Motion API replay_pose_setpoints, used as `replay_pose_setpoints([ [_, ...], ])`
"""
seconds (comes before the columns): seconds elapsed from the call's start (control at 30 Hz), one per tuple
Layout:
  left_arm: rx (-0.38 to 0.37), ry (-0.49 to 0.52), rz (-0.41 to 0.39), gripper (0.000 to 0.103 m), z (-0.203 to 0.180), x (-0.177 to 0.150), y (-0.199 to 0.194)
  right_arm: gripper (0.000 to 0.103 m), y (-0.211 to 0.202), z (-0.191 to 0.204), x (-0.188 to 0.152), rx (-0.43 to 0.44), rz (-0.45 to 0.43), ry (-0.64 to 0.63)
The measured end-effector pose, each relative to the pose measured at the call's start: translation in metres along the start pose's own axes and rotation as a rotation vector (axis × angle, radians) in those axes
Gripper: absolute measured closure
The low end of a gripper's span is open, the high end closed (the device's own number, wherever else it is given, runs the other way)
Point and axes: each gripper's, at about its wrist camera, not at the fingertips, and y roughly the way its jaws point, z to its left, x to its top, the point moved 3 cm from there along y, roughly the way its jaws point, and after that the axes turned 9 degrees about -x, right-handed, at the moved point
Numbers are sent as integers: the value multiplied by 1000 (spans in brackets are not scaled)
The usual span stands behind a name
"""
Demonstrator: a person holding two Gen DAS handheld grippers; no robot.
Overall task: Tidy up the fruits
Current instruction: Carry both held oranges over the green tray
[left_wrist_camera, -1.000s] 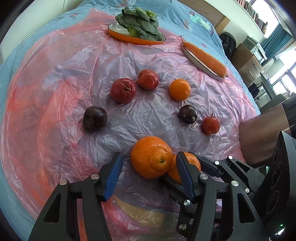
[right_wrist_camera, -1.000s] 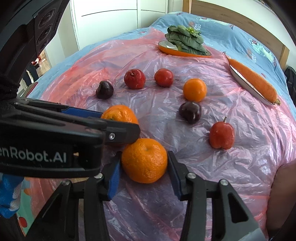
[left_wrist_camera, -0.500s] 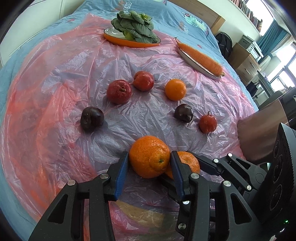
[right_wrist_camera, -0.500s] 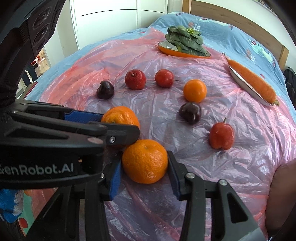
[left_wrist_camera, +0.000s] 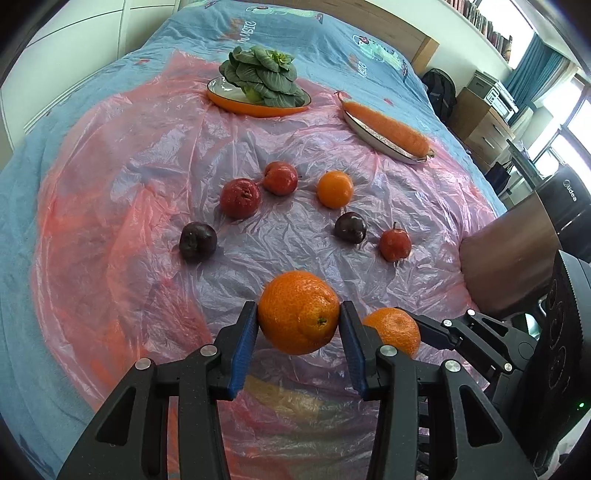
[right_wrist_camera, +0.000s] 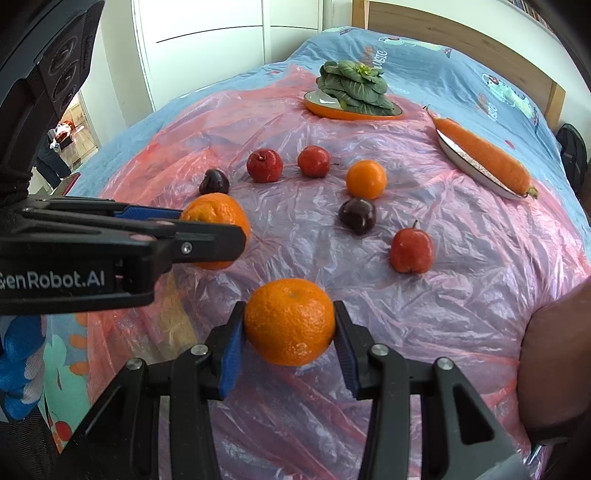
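The left tool [left_wrist_camera: 298, 325] is clenching one orange [left_wrist_camera: 298, 316] between its blue pads, and the right tool [right_wrist_camera: 289, 328] is gripping another orange [right_wrist_camera: 290, 320], both over the near edge of the pink sheet [left_wrist_camera: 147, 155] covering the bed [left_wrist_camera: 295, 33]. Mid-sheet are lying a third orange [left_wrist_camera: 335, 189], three red fruits and two dark plums. At the far edge, greens [left_wrist_camera: 263, 75] are sitting on an orange dish, a carrot [left_wrist_camera: 388, 127] on a white plate.
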Motion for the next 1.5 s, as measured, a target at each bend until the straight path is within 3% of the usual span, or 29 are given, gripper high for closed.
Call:
replay_pose_setpoints([
  [0.37, 25, 48, -3, 64, -11, -28, -38, 57, -46, -5, -26, -13, 0, 67],
  [0.77, 25, 97, 32, 64, -42, -75, -61, 57, -97, -23, -79, -36, 1, 163],
  [1.2, -11, 218, 88, 64, -119, -110, -52, 57, -140, -77, -148, -103, -4, 314],
  [1.5, -69, 356, 146, 64, -192, -127, -29, 57, -162, -134, -189, -174, -24, 444],
])
